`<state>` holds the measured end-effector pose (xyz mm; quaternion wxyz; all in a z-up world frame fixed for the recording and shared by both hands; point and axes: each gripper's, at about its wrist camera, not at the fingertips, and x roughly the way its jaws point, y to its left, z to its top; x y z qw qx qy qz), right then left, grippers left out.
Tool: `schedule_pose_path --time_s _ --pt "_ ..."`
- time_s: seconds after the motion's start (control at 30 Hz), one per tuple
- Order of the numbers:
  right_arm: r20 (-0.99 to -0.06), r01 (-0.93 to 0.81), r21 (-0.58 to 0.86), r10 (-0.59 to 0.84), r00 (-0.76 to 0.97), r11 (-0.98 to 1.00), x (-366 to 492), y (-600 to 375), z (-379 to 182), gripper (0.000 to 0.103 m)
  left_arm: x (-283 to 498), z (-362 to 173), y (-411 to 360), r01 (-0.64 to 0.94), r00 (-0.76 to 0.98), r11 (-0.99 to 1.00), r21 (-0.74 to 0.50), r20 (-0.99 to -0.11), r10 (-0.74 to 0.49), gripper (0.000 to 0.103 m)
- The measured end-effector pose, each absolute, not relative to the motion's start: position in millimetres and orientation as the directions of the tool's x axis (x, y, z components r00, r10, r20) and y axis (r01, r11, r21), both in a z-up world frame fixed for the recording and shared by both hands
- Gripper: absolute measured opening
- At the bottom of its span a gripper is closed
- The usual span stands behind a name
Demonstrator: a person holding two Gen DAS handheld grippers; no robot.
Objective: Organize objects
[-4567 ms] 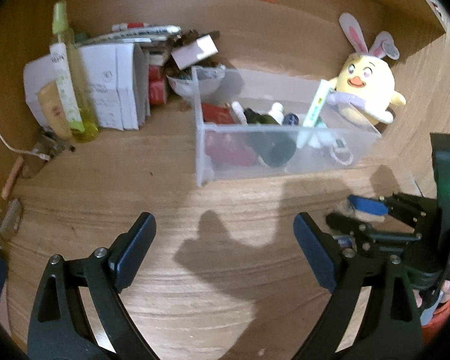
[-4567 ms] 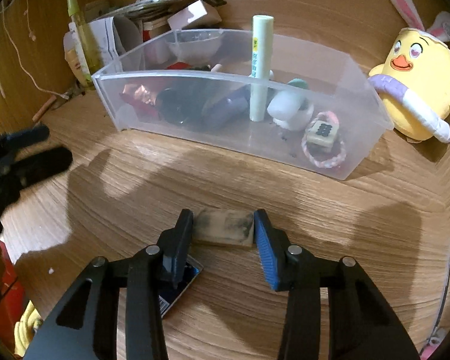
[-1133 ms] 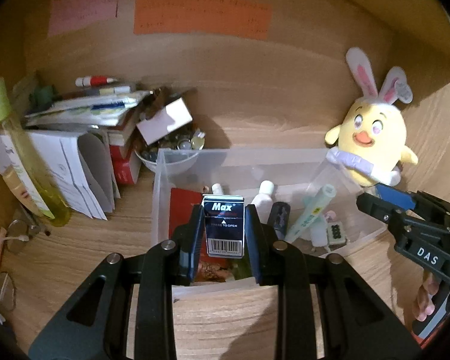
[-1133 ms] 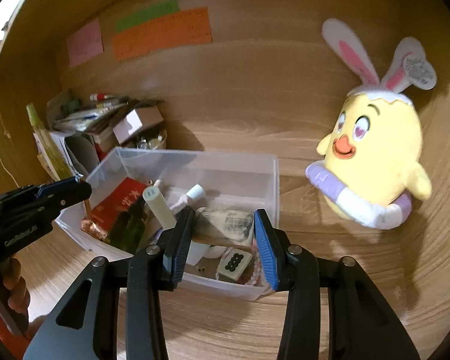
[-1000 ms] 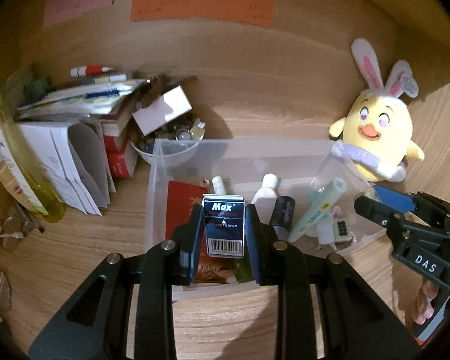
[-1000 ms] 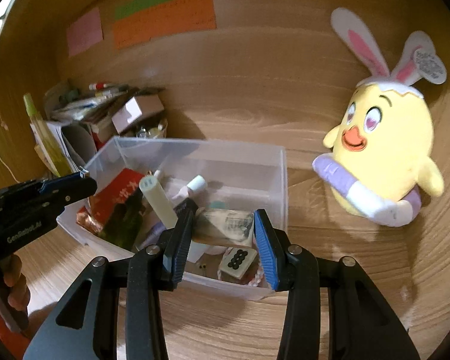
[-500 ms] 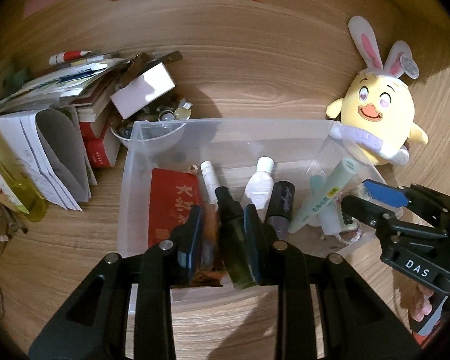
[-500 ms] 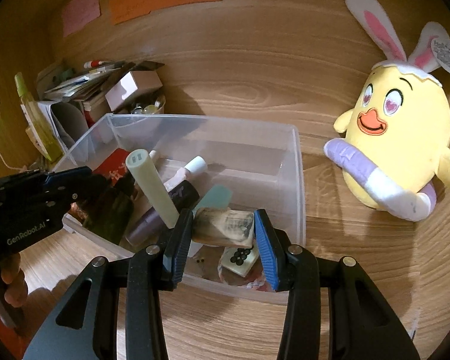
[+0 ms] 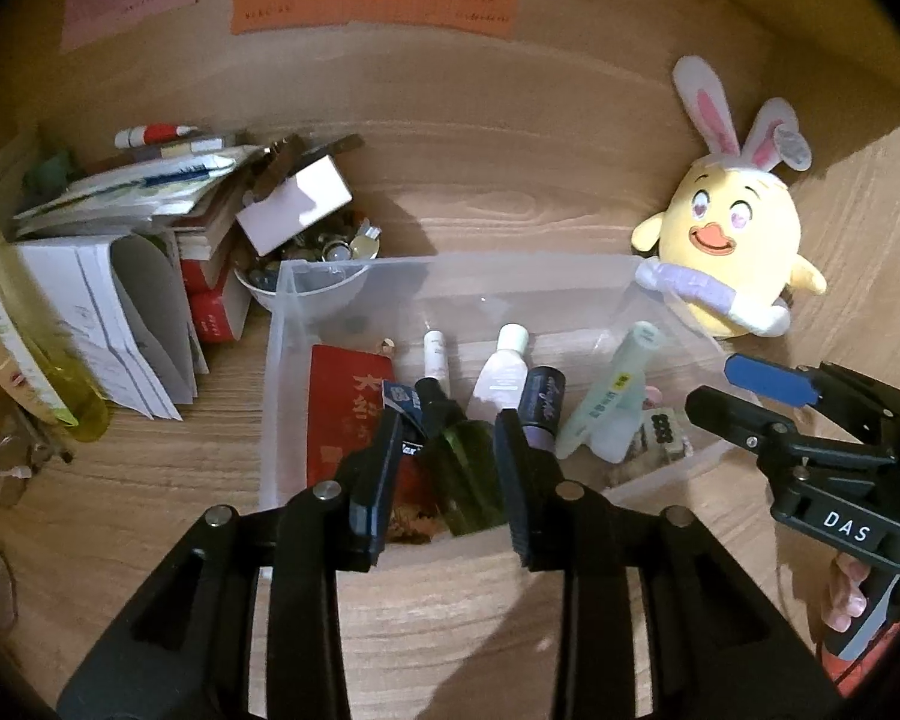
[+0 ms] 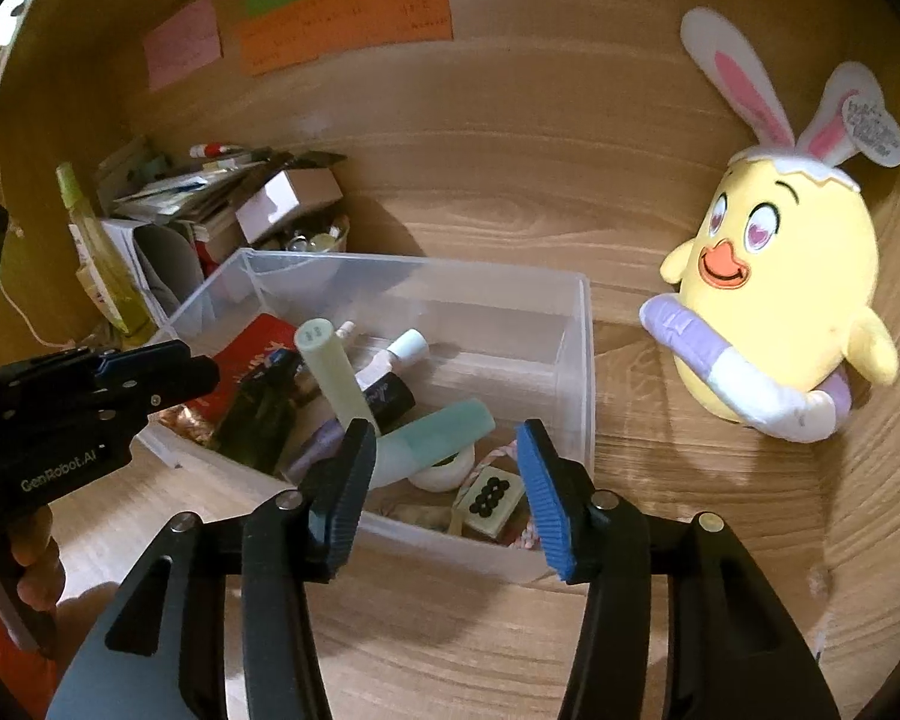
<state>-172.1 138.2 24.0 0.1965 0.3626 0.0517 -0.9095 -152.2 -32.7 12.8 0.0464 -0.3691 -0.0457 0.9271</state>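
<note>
Both grippers hang over the near wall of the clear bin, which stands on the wooden surface toward its back edge, and both are empty: the left gripper has its jaws a little apart with nothing between them, and the right gripper has its jaws well apart over the bin's right end. The small dark staple box lies inside the bin near its left end, tilted against the red packet and just beside the green bottle. The worn eraser is hard to pick out; a brownish piece at the bin's near right corner beside the tile with black dots is probably it. The step in hand looks like letting go and drawing clear, so the good way is to lift each gripper straight up before pulling back, keeping the jaws spread so that no pad catches the pale green tube that leans up above the rim, or the bin's thin near wall, which would likely slide or tip easily. The plush chick stands to the right of the bin, apart from it, and needs no touching.
</note>
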Motion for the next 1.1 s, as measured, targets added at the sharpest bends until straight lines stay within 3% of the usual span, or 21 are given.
schedule_pose_path --time_s 0.07,0.23,0.4,0.53,0.7,1.1 --pt "-0.671 0.395 0.043 -0.319 -0.669 -0.918 -166 139 27 0.05 -145 17 -32 -0.056 -0.734 -0.992 -0.115 -0.669 0.119 0.036" --pt "-0.64 0.392 0.029 -0.318 -0.7 -0.92 -147 143 37 0.065 -123 28 -30 -0.048 -0.775 -0.994 -0.094 -0.624 0.096 0.061" --pt "-0.604 0.39 0.017 -0.32 -0.73 -0.921 -129 144 47 0.08 -107 33 -26 -0.056 -0.785 -0.996 -0.071 -0.614 0.088 0.063" --pt "-0.584 0.39 0.02 -0.327 -0.743 -0.921 -114 146 51 0.088 -90 36 -27 -0.044 -0.808 -0.997 -0.067 -0.585 0.075 0.086" --pt "-0.573 0.384 0.023 -0.327 -0.751 -0.923 -99 147 48 0.101 -74 34 -24 -0.054 -0.804 -0.997 -0.061 -0.589 0.08 0.094" --pt "-0.604 0.389 0.017 -0.319 -0.73 -0.921 -83 143 28 0.101 -53 19 -18 -0.052 -0.8 -0.998 -0.038 -0.596 0.064 0.096"
